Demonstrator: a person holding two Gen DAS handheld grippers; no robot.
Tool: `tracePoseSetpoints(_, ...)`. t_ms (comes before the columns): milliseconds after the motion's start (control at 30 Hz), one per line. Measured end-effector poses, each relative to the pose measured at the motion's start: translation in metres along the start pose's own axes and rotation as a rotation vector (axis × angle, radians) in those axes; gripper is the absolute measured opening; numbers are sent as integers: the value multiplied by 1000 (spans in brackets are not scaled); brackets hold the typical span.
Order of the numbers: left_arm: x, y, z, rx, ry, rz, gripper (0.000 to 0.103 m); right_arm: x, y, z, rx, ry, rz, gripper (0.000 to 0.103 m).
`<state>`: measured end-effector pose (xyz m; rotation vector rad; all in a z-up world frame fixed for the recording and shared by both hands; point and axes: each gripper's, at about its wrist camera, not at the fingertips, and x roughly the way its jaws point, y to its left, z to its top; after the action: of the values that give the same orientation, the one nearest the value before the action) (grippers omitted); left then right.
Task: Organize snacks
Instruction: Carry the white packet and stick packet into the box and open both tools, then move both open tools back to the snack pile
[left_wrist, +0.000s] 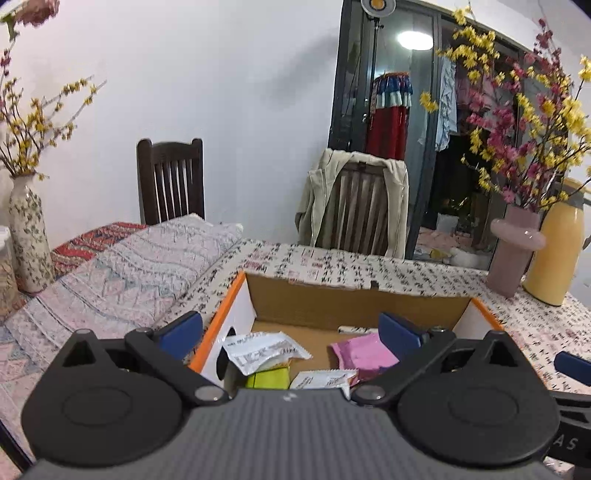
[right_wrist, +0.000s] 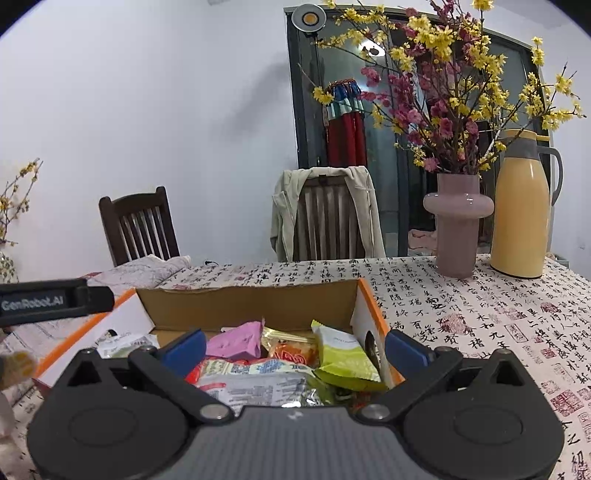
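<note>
An open cardboard box (left_wrist: 354, 301) with orange edges sits on the table and holds several snack packets. Through the left wrist camera I see a white packet (left_wrist: 258, 350), a pink packet (left_wrist: 364, 352) and a yellow-green one (left_wrist: 267, 378) inside it. My left gripper (left_wrist: 291, 328) hangs open above the box's left part, nothing between its blue pads. My right gripper (right_wrist: 295, 345) is open too, over the box (right_wrist: 255, 302); its pads touch none of the packets below: pink (right_wrist: 234, 343), lime green (right_wrist: 345, 356), red and white (right_wrist: 255, 373).
A pink vase (right_wrist: 458, 225) of blossom branches and a yellow thermos jug (right_wrist: 521, 214) stand at the table's far right. Two wooden chairs (right_wrist: 332, 221) stand behind the table, one draped with a jacket. A folded quilt (left_wrist: 129, 266) and a floral vase (left_wrist: 27, 232) lie left.
</note>
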<state>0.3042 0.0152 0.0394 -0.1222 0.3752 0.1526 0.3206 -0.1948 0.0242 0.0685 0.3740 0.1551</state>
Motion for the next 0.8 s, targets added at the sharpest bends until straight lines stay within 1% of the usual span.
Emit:
tracePoseSetpoints(100,-22,2,7,-6,-26,-11,103,-18,1,6,-9,-22,5,103)
tracePoseSetpoints(200,-41,9,7,-15,-23,-32,103,-37,0,6,-22,-32,7,103)
tracePoseSetpoints(300,-56,17,-1,-7,-9,-54,103,-54,-3,-1,-40,-22,1,103)
tracePoseSetpoints(400,-67,27,-15,34,10,-44,103,-72,-10,-15,-48,-1,-10,103)
tracePoseSetpoints(533,-73,43,-38,71,59,-19,103,-90,-23,-41,-52,54,-33,103)
tracePoseSetpoints(667,-75,57,-65,102,90,-43,103,-98,-38,-68,-56,119,-70,103)
tracePoseSetpoints(733,-74,60,-79,97,95,-38,103,-98,-46,-79,-43,146,-84,103)
tracePoseSetpoints(800,-72,62,-91,85,90,-46,103,-97,-51,-89,-26,159,-79,103)
